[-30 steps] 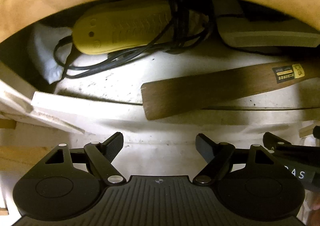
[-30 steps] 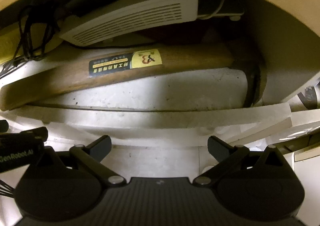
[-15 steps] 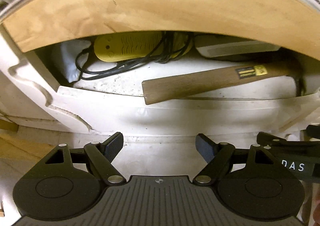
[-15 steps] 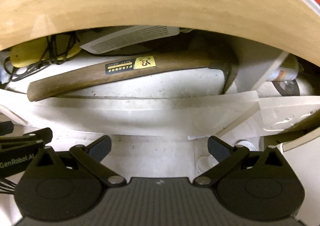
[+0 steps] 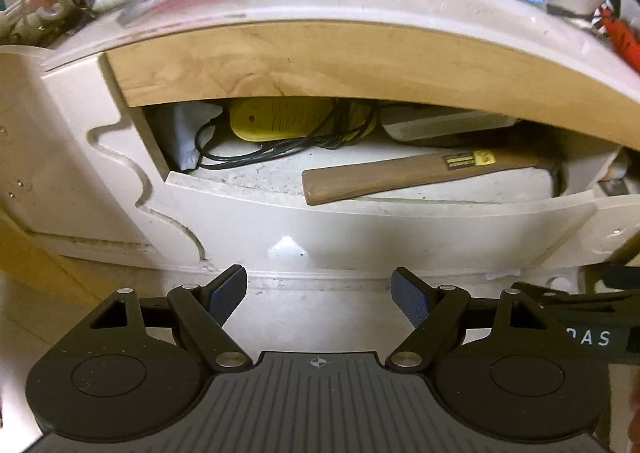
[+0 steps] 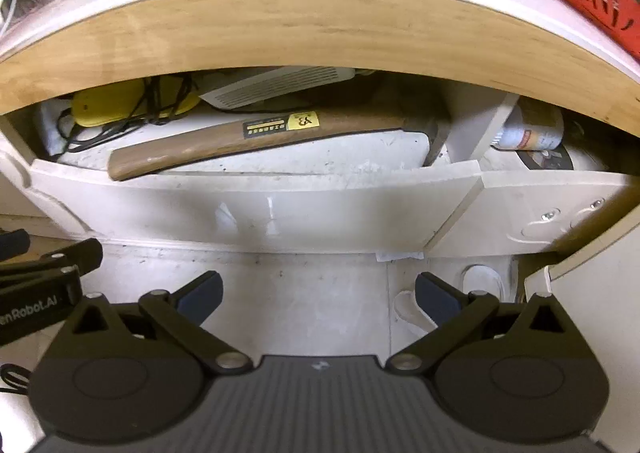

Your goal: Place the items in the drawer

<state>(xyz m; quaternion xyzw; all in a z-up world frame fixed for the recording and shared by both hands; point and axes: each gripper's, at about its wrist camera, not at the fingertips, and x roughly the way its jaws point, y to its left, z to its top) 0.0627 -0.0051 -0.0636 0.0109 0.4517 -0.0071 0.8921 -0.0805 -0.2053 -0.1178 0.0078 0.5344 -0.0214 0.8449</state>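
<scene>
Both grippers hung just outside the white drawer [image 5: 400, 229], below its front panel, and neither held anything. The left gripper [image 5: 320, 293] had its fingers spread wide with bare floor showing between them; the right gripper [image 6: 318, 295] was spread just as wide and just as empty.

The task's things lay inside the drawer, in the middle band of both views. The wooden-handled hammer [image 6: 256, 141] lay nearly flat on the drawer floor, its long axis running roughly parallel to the front panel, butt end toward the left of the frame and close behind the panel, dark head toward the right against the drawer's side wall. Behind it, at upper left, sat a yellow plastic device wrapped in black cord [image 5: 288, 121], and beside that a white slotted box [image 6: 280, 87].

From either gripper the drawer lay straight ahead and slightly up. The open drawer stood out from under the pale wood edge of the surface [image 5: 320, 57]. With the contents already in, the likely next move is a push on the front panel; both grippers looked about equally near it.
</scene>
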